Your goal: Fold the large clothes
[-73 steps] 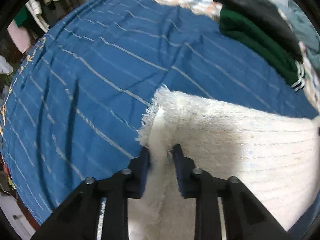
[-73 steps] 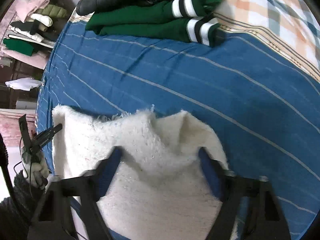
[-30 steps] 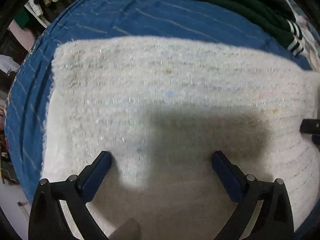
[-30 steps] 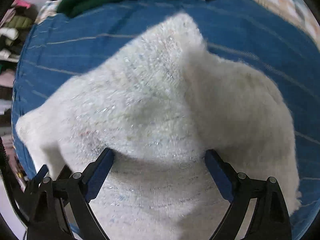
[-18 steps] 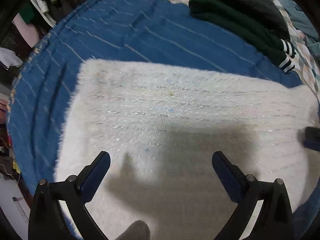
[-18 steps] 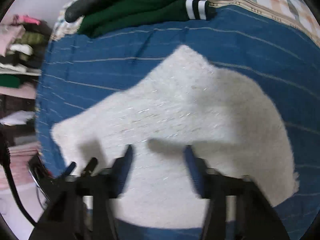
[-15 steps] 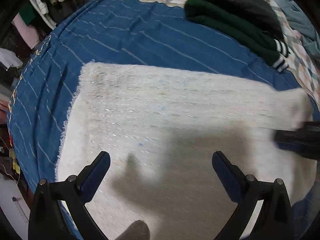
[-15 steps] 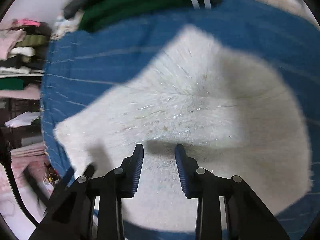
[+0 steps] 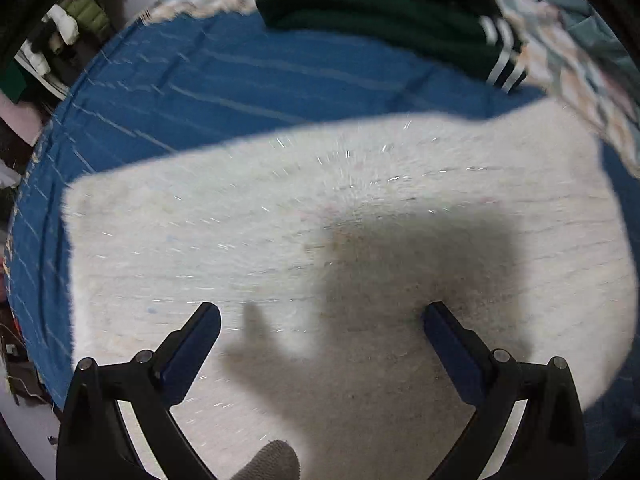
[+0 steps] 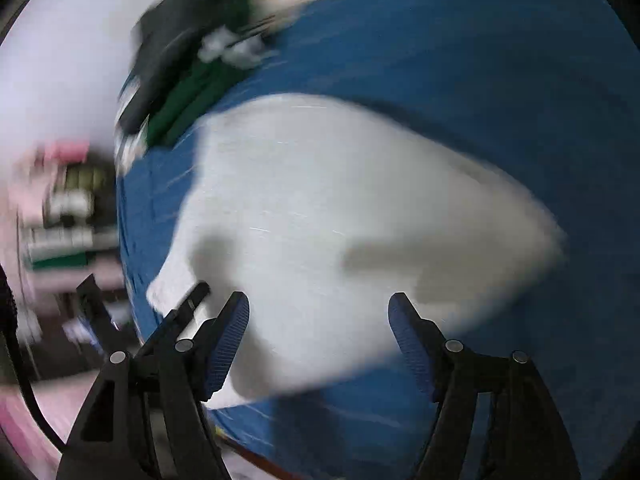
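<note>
A fluffy white sweater [image 9: 280, 232] lies folded flat on the blue striped bedsheet [image 9: 240, 76]. My left gripper [image 9: 320, 324] is open and empty, just above the sweater's near part. In the blurred right wrist view the sweater [image 10: 340, 208] spreads ahead on the sheet [image 10: 500, 80]. My right gripper [image 10: 318, 316] is open and empty over the sweater's near edge. The left gripper also shows at the lower left of the right wrist view [image 10: 160, 312].
A pile of folded dark green and black clothes [image 9: 380, 12] lies at the far side of the bed, beside a checked cover [image 9: 580, 64]. Clothes hang on a rack [image 9: 68, 32] past the left bed edge.
The left gripper let go of the sweater edge and opened. The right gripper closed briefly, then opened again and is swinging fast. The sweater now lies flat.
</note>
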